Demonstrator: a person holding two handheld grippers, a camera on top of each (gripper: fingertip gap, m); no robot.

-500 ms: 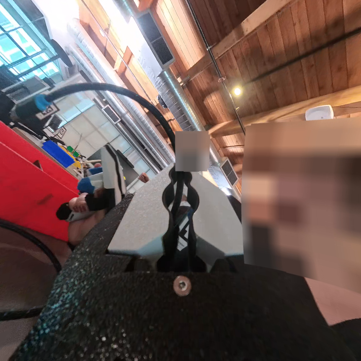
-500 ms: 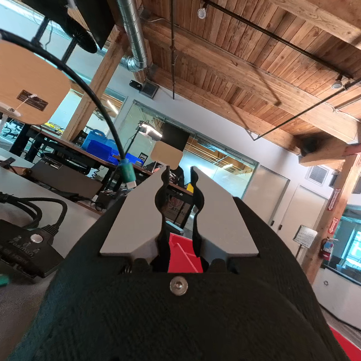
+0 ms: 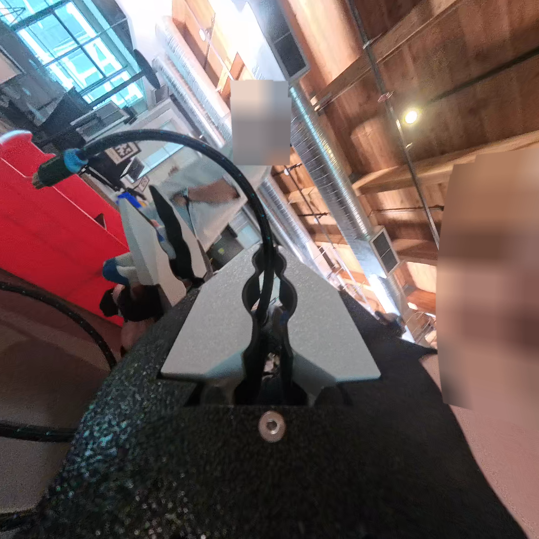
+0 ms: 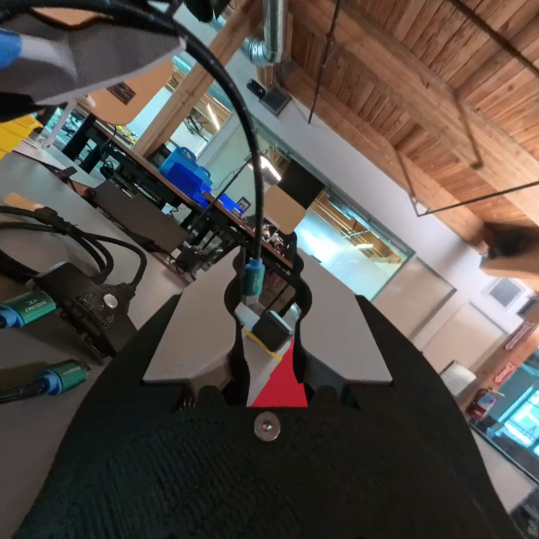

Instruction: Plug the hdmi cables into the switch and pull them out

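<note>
My left gripper [image 3: 268, 258] is shut on a black braided HDMI cable [image 3: 256, 204]. The cable arcs up and left to its plug [image 3: 55, 170], which has a blue collar and hangs free in the air. In the right wrist view that teal plug [image 4: 253, 280] hangs tip down between my right gripper's [image 4: 267, 253] fingers. They stand open, with a gap beside the plug. The black switch [image 4: 87, 309] lies on the table at the left, with a green plug [image 4: 32, 309] at its left end. The right gripper also shows in the left wrist view [image 3: 140, 201].
A second green plug [image 4: 67, 376] lies on the grey table [image 4: 35, 466] in front of the switch. More black cables [image 4: 87, 242] run behind the switch. A red bin [image 3: 43, 221] stands close by. A small black box [image 4: 272, 329] sits beyond my right fingers. The tips of one gripper are about 11 cm away from the tips of the other. The right tips stand about 15 cm off the black switch [image 4: 87, 309].
My right gripper has opened wider and moved so the hanging plug now sits between its fingers instead of left of them. My left gripper still holds the cable, which has swung lower.
</note>
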